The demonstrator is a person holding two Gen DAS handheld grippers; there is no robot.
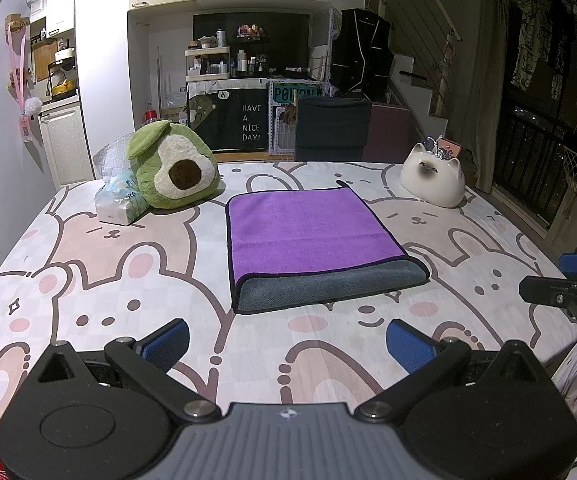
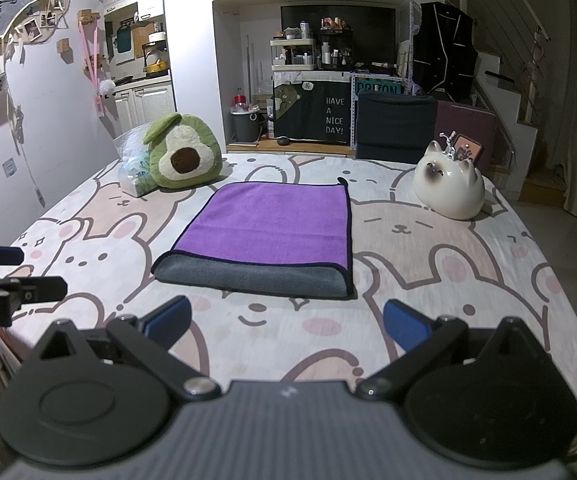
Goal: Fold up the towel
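Both spread, holding nothing: left gripper (image 1: 287,345), right gripper (image 2: 287,326). Folded purple towel (image 1: 308,236) at 12 o'clock on bench (image 1: 128,280). Behind, black banner (image 1: 251,123) reading "HAVE A NICE DAY!".

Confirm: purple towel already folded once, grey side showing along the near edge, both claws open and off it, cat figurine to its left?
Wrong side. The cat figurine sits right of the towel; the avocado plush is on its left, as the right wrist view shows. Rest holds: grey near edge, left claw and right claw open, off it.

table (image 1: 136,280) | towel (image 1: 308,232) | avocado plush (image 1: 172,168) | tissue pack (image 1: 118,200) | cat figurine (image 1: 434,180)
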